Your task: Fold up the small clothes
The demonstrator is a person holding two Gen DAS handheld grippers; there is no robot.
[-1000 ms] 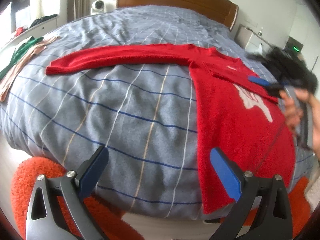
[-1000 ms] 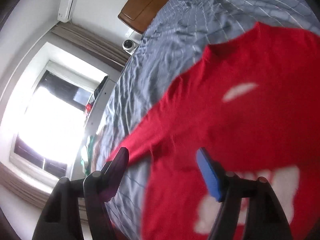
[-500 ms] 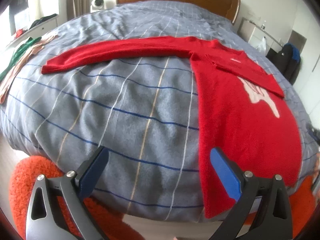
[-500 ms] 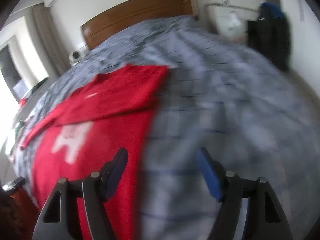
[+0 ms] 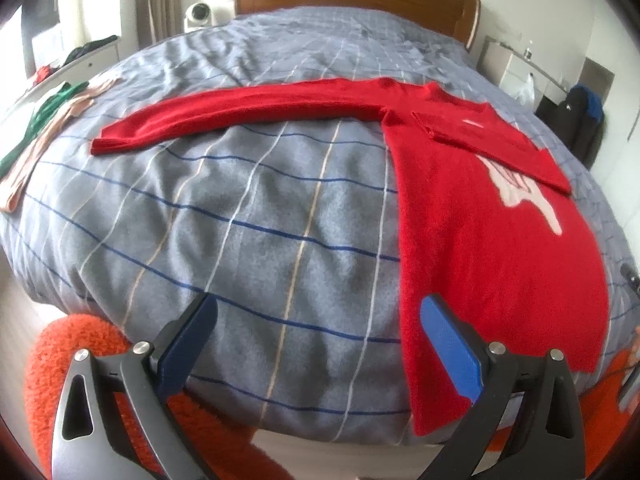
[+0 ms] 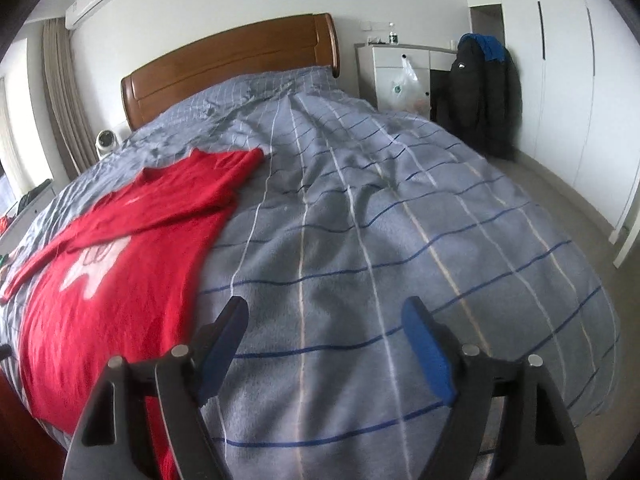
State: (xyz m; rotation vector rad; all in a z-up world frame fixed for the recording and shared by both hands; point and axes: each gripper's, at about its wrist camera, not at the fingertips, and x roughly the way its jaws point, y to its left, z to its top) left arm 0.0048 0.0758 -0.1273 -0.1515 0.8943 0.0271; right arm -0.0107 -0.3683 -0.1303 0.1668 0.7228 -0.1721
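From the left wrist view, bare grey checked duvet lies free from ten to twelve o'clock, bounded at one o'clock by the red sweater and its outstretched sleeve. Green and pink clothes crowd the ten o'clock edge. From the right wrist view, twelve to two o'clock is open; a dark jacket stands beyond.

The sweater is a matt, fuzzy red knit, lying on a soft, brushed-looking grey checked cover. The far headboard is glossy brown wood, and the near rug is shaggy orange pile. Both grippers' fingers look like matt black plastic with smooth blue pads.
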